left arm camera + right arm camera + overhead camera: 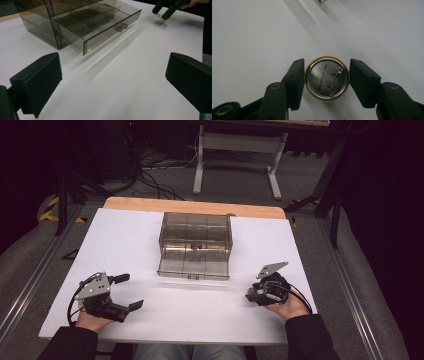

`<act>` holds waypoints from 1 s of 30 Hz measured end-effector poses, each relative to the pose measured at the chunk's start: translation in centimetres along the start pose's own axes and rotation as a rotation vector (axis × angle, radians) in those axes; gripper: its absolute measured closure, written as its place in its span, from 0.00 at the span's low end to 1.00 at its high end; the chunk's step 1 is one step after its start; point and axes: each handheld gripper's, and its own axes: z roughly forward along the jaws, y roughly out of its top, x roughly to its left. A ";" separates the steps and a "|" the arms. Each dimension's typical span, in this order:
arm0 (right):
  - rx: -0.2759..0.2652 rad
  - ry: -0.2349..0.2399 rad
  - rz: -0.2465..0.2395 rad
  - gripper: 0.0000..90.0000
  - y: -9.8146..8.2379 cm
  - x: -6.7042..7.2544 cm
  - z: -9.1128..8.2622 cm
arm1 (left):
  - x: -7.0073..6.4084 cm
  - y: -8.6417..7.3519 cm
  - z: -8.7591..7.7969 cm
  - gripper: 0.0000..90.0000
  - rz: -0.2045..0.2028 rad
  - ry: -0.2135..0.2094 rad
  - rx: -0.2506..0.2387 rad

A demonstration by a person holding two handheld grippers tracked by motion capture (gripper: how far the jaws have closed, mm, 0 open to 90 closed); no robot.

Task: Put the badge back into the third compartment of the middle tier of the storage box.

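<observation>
Lying white under a dark room, the table (150, 315) bears the spread left tool (126, 291) and the right tool (327, 78) pinching a pin badge (327, 78).

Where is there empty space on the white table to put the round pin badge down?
The widest bare patch of the white table lies between the left gripper and the right gripper, in front of the open drawer. Bare strips also flank the clear drawer box. It is tightest around the right gripper, where the pin badge is.

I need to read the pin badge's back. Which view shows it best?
The right gripper view: the pin badge faces the camera between the right gripper's pads, clasp visible. The left gripper view gives a distant gold glint.
</observation>
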 end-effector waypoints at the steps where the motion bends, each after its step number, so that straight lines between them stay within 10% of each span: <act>1: 0.000 0.000 0.000 0.53 0.0 0.0 0.0 | 0.0 0.0 0.0 0.02 0.000 0.000 0.000; 30: -0.014 -0.013 -0.039 0.53 2.4 0.0 -2.3 | 0.0 0.0 -0.1 0.02 0.000 0.004 0.000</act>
